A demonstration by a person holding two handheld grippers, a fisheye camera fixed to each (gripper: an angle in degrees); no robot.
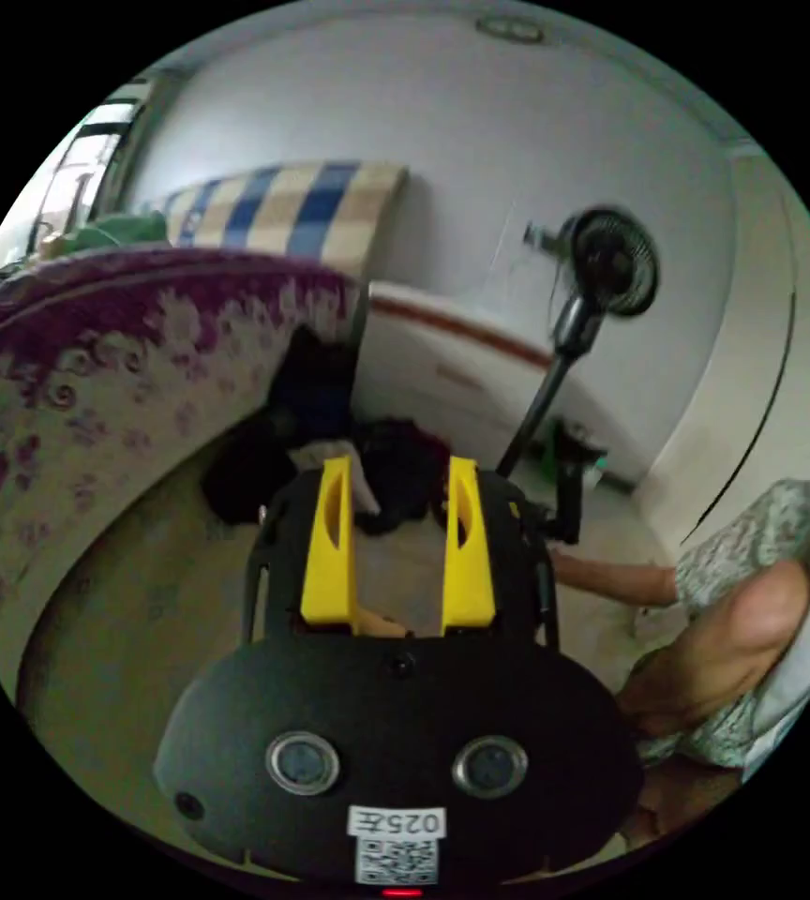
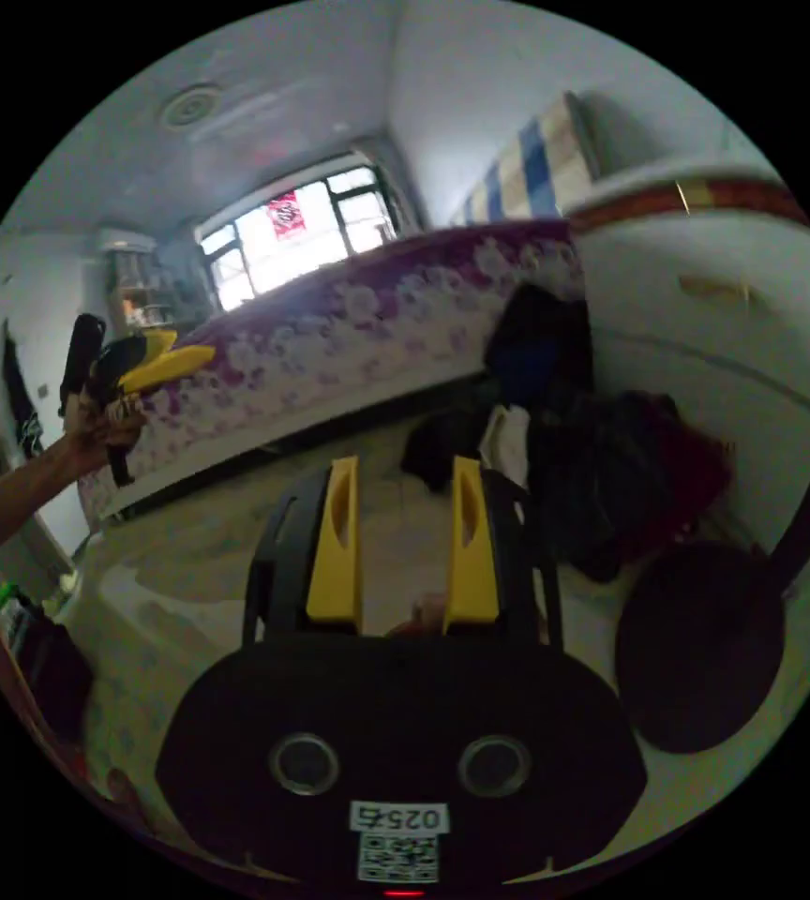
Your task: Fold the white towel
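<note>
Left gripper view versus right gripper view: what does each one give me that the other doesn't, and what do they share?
Left gripper view alone: a standing fan and the person's sleeve. Right gripper view alone: the window, a round dark cushion, and the left gripper raised in a hand. Both: open yellow jaws, the purple floral bed, the dark clothes pile.

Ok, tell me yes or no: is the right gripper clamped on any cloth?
No, the right gripper has its yellow jaws apart with nothing between them, and the dark clothes pile lies beyond it.

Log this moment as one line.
left gripper: open, empty | right gripper: open, empty | clothes pile: untouched | fold: not started
</note>
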